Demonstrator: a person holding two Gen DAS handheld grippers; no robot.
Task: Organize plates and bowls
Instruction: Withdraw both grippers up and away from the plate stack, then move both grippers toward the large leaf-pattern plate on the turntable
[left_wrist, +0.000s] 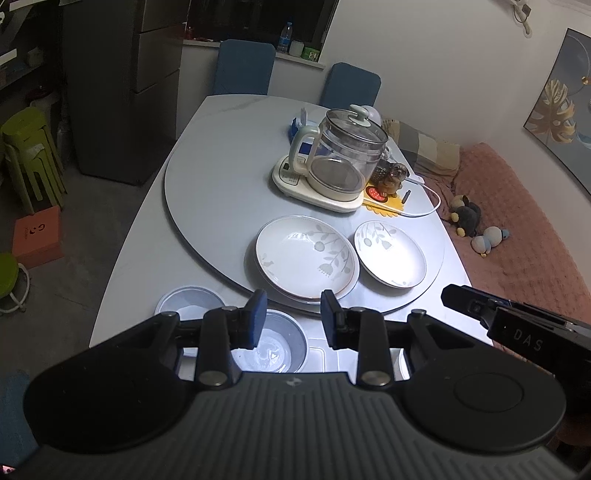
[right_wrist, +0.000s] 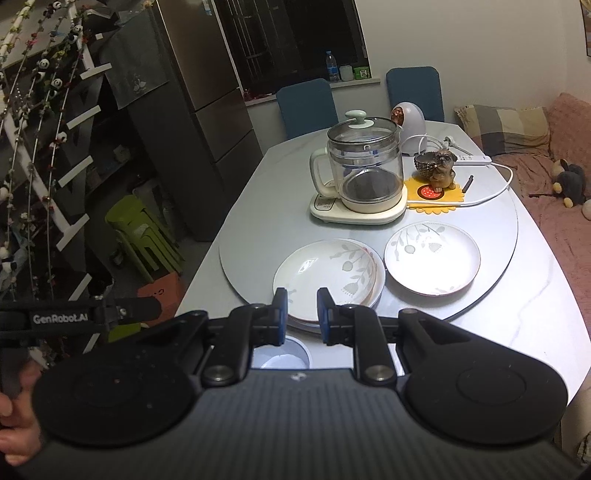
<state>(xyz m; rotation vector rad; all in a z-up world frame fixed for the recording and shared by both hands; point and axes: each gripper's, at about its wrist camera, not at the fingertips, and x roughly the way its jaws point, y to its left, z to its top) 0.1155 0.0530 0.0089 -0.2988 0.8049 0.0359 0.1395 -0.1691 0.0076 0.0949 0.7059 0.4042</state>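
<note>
Poised above the near edge of a pale tabletop (left_wrist: 207, 122): left gripper (left_wrist: 293, 317) with its blue pads a narrow gap apart and nothing between them, right gripper (right_wrist: 302, 314) likewise nearly closed and empty. On the grey turntable (left_wrist: 207, 192), a stack of leaf-patterned plates (left_wrist: 304, 256) beside a single matching plate (left_wrist: 389, 253), just clear of each other. Off the turntable, nearer the camera, a grey bowl (left_wrist: 284, 345) directly below the left gripper and a second grey bowl (left_wrist: 184, 299) further left. Behind the plates, a glass kettle (left_wrist: 341, 157) on its base, cord trailing.

Probably between grasps, next piece not yet chosen. Best opened wider before descending, brought in low over a rim, clamped on the near lip, lifted level, kept away from the kettle cord.
</note>
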